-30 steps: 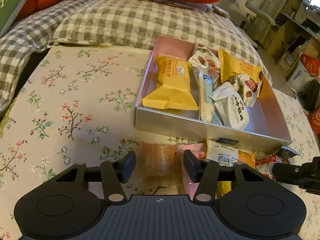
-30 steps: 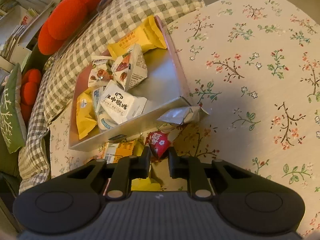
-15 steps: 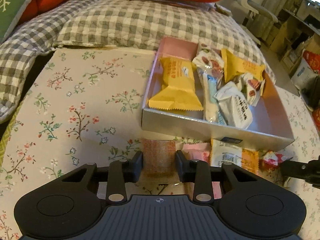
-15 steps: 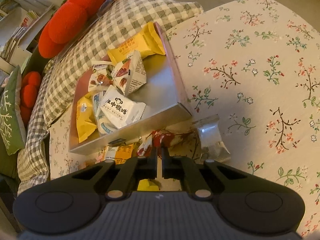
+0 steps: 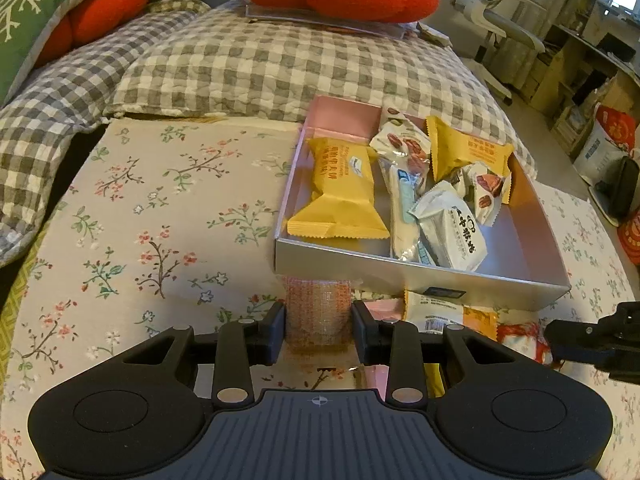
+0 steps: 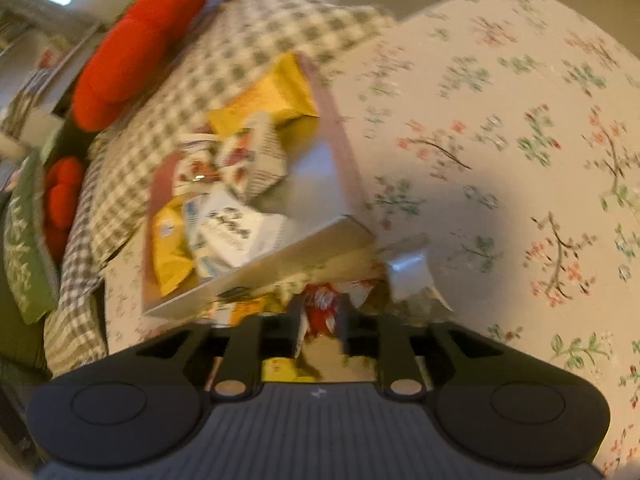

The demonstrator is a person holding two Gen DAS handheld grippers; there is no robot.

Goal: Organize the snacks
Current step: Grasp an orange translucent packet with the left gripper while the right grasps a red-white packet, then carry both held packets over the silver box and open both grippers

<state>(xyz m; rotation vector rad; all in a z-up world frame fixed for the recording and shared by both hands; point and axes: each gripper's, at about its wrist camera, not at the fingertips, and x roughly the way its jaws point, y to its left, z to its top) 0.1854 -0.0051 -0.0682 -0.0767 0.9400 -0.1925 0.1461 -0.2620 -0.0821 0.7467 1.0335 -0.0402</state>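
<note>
floral tablecloth, silver tray, loose snacks

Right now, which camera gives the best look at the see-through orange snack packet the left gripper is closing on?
The left wrist view: the orange snack packet sits sharp and centered between the left gripper fingers, just below the silver tray. The right wrist view is motion-blurred and I cannot make that packet out there.
</note>
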